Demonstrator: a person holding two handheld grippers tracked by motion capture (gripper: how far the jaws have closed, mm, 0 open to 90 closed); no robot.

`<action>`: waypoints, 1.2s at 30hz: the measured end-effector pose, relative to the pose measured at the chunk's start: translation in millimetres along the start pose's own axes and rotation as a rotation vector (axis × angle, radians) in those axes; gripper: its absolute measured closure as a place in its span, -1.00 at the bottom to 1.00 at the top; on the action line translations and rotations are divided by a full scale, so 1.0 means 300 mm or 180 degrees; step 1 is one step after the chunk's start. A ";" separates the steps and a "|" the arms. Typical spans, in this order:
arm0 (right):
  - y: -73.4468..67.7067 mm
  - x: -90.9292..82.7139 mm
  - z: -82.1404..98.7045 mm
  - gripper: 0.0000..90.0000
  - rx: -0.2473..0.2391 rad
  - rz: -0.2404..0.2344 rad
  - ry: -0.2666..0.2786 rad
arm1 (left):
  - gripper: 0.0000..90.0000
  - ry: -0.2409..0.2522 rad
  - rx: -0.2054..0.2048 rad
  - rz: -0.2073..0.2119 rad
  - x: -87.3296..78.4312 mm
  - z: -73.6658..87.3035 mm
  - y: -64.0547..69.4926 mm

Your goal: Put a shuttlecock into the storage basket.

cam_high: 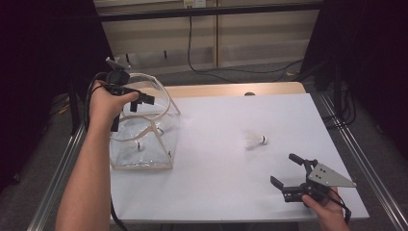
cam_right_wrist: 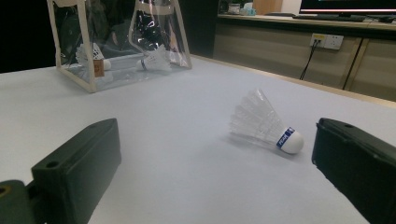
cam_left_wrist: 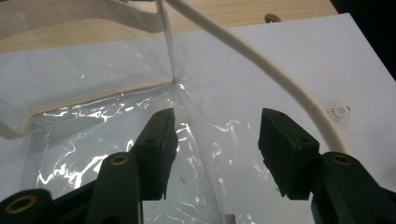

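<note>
Covering most of a pale wooden table (cam_high: 211,89) is a white sheet, with dark floor, metal rails and a beige wall with trailing cables behind. A clear plastic bag (cam_high: 144,139) with cream trim stands at the table's left; through its clear walls the right gripper view shows two shuttlecocks lying on its floor. A third shuttlecock (cam_high: 253,140) lies on its side on the white sheet, well apart from the bag, its white cork wearing a blue band with writing too small to read. The left gripper (cam_high: 139,100) hangs over the bag's mouth, its jaws partly open and holding nothing. The right gripper (cam_high: 286,170) sits low near the table's front right edge, jaws wide apart and empty, pointing toward the loose shuttlecock.
</note>
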State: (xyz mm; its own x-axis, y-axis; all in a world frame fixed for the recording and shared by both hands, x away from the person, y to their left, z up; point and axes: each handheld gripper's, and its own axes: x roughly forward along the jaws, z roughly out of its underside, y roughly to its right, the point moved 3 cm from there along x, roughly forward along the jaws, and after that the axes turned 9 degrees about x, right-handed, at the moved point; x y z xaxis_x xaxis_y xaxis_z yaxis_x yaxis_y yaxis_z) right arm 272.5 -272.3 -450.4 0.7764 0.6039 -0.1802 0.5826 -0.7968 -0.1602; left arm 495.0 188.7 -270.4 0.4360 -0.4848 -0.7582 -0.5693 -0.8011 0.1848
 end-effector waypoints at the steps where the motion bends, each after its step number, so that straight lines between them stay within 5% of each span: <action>1: 0.000 0.000 0.000 -0.98 0.0002 0.0002 0.0000 | -0.01 -0.0015 0.0015 0.0020 -0.002 -0.004 0.006; 15: -0.003 0.000 -0.001 -0.98 0.0000 -0.0012 0.0000 | -0.28 0.0000 0.0172 0.0243 -0.034 -0.039 0.088; 36: -0.006 -0.001 -0.001 -0.98 0.0000 -0.0026 0.0003 | -0.39 -0.0122 0.0457 0.0519 -0.038 -0.070 0.225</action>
State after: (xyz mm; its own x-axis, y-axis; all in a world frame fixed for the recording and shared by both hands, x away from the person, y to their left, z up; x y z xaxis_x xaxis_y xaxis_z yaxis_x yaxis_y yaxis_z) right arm 271.3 -270.9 -449.6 0.7719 0.6104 -0.1780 0.5889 -0.7919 -0.1616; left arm 466.4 132.8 -236.1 0.3047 -0.5879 -0.7493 -0.7248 -0.6536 0.2181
